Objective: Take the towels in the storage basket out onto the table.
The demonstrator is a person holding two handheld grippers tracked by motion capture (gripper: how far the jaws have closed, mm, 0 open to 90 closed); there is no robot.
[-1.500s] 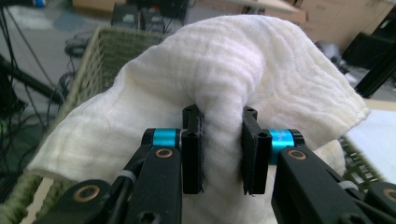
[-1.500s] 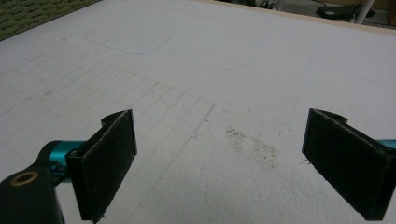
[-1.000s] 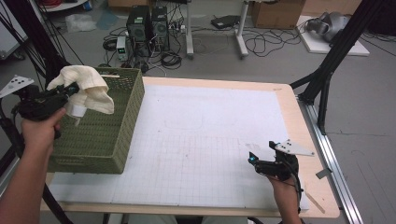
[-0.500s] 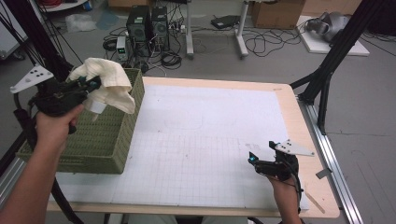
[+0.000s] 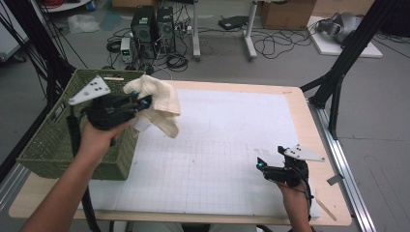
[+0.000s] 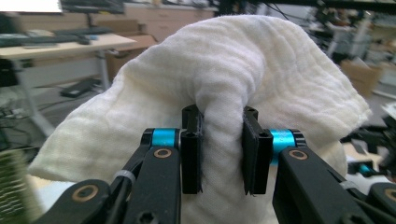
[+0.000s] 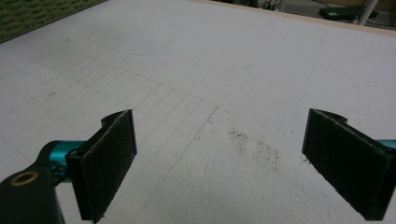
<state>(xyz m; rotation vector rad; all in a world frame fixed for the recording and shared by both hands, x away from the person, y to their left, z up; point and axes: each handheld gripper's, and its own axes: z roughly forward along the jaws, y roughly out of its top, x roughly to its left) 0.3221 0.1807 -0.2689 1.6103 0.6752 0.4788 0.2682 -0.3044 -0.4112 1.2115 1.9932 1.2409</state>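
Lab or robotics workshop. Ahead of the left jaws: long desks with monitors, cardboard boxes. Beyond the table the jaws work over: computer towers on grey floor, tangled cables, black rig struts. White gridded mat under the right jaws.

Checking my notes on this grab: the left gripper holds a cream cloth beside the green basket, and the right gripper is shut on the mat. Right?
Not quite. The right gripper is open, its jaws wide apart over the bare white mat, as the right gripper view shows. The left gripper does pinch the cream cloth beside the green basket.
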